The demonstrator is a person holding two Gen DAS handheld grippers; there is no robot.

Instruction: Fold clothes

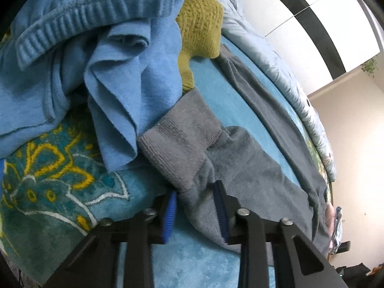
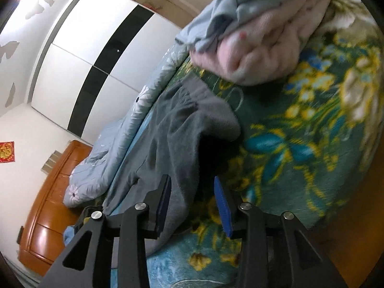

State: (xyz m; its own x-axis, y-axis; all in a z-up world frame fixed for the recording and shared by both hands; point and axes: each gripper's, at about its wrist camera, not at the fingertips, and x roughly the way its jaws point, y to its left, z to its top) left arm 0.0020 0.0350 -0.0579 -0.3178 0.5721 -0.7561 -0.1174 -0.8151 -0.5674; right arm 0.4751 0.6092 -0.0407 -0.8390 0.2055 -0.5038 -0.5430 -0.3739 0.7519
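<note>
Grey trousers (image 1: 252,158) lie stretched along a teal floral blanket (image 1: 48,180) on the bed, their ribbed cuff (image 1: 180,139) touching a heap of blue garments (image 1: 96,55). The left gripper (image 1: 195,213) has its blue pads pinching the leg just behind the cuff, while the right gripper (image 2: 193,206) stands parted with the waist end (image 2: 192,120) loose between its jaws. The step appears to be grasping both ends; next, the right must close on cloth before any fold.
</note>
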